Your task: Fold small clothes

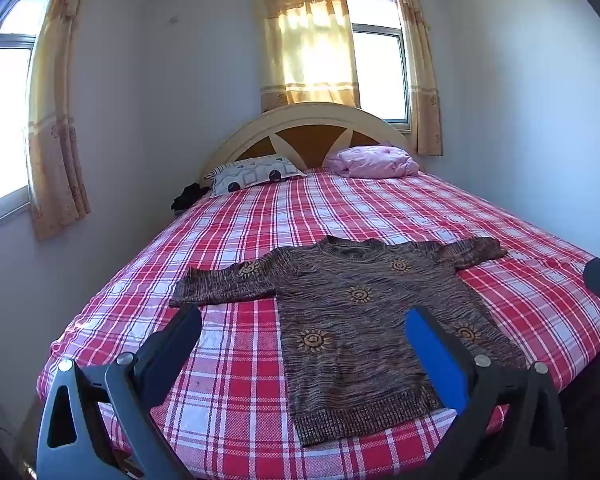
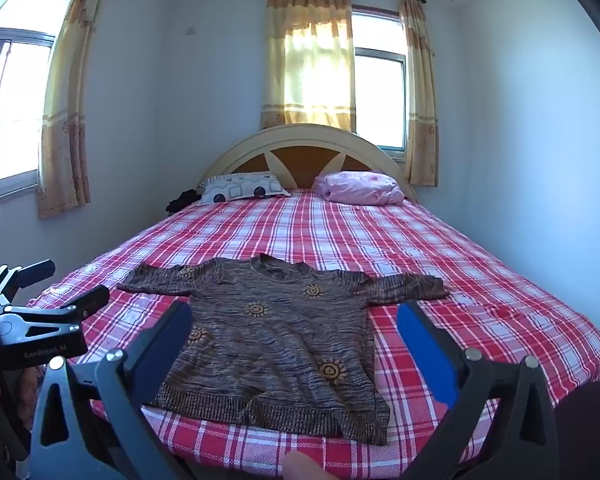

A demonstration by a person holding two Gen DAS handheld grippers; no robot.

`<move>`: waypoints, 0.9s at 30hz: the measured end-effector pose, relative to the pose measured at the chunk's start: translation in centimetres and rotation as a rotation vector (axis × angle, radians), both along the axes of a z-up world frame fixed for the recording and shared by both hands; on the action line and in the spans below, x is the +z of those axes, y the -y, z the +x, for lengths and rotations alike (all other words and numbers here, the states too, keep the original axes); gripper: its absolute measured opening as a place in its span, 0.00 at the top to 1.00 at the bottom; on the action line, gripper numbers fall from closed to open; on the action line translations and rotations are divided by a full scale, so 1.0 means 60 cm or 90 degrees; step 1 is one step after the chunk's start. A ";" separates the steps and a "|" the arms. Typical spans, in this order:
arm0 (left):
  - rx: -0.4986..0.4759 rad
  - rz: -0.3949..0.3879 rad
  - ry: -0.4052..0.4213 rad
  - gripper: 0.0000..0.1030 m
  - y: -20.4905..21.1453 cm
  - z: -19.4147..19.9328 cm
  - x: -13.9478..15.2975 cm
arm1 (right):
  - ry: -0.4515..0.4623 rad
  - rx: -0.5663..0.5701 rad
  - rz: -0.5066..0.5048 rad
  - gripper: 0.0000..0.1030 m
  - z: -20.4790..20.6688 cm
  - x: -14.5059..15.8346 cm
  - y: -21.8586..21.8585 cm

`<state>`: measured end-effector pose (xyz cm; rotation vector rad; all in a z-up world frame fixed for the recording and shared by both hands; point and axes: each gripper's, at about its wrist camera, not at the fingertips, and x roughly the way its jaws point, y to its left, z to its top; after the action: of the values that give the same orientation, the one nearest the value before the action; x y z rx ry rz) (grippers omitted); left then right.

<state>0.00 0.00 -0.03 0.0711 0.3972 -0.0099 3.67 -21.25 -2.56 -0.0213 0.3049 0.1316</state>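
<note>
A small brown knitted sweater (image 1: 352,320) (image 2: 272,336) with orange sun motifs lies flat on the bed, front up, both sleeves spread sideways, hem toward me. My left gripper (image 1: 304,320) hovers open above the near edge of the bed, its fingers framing the sweater's left side and the checked sheet. My right gripper (image 2: 294,316) is open too, held off the bed with the sweater's body between its fingers in view but not touched. The left gripper's body (image 2: 40,328) shows at the left edge of the right wrist view.
The bed (image 1: 260,216) has a red and white checked sheet. A patterned pillow (image 1: 252,174) and a pink bundle (image 1: 374,162) lie by the curved headboard (image 1: 308,120). Dark clothing (image 1: 188,196) sits at the bed's far left. Walls close in on both sides.
</note>
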 end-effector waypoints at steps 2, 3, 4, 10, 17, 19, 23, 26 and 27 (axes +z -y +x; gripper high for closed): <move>-0.002 -0.003 -0.003 0.01 -0.001 0.000 0.000 | 0.000 -0.001 -0.001 0.00 0.000 0.001 -0.001; -0.002 -0.003 -0.004 0.01 -0.001 0.000 0.000 | 0.001 -0.001 -0.002 0.00 -0.001 0.002 -0.001; -0.002 -0.004 -0.002 0.01 -0.009 -0.003 -0.003 | 0.001 -0.001 -0.002 0.00 -0.002 0.003 0.000; 0.010 -0.001 -0.005 0.01 -0.008 0.006 -0.011 | -0.007 0.001 -0.005 0.00 -0.004 -0.016 0.008; 0.018 -0.005 -0.006 0.01 -0.007 0.008 -0.005 | -0.022 -0.002 -0.008 0.00 0.006 -0.008 0.009; 0.018 -0.006 -0.006 0.01 -0.008 0.007 -0.005 | -0.021 -0.003 -0.008 0.00 0.005 -0.009 0.009; 0.018 -0.007 -0.005 0.01 -0.008 0.008 -0.005 | -0.020 -0.002 -0.009 0.00 0.005 -0.011 0.010; 0.019 -0.009 -0.004 0.01 -0.009 0.008 -0.006 | -0.022 -0.003 -0.009 0.00 0.006 -0.009 0.009; 0.019 -0.008 -0.004 0.01 -0.008 0.008 -0.006 | -0.022 -0.003 -0.009 0.00 0.006 -0.009 0.008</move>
<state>0.50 0.48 -0.39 0.0521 0.4044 0.0160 4.00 -21.75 -3.11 -0.0327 0.3398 0.1255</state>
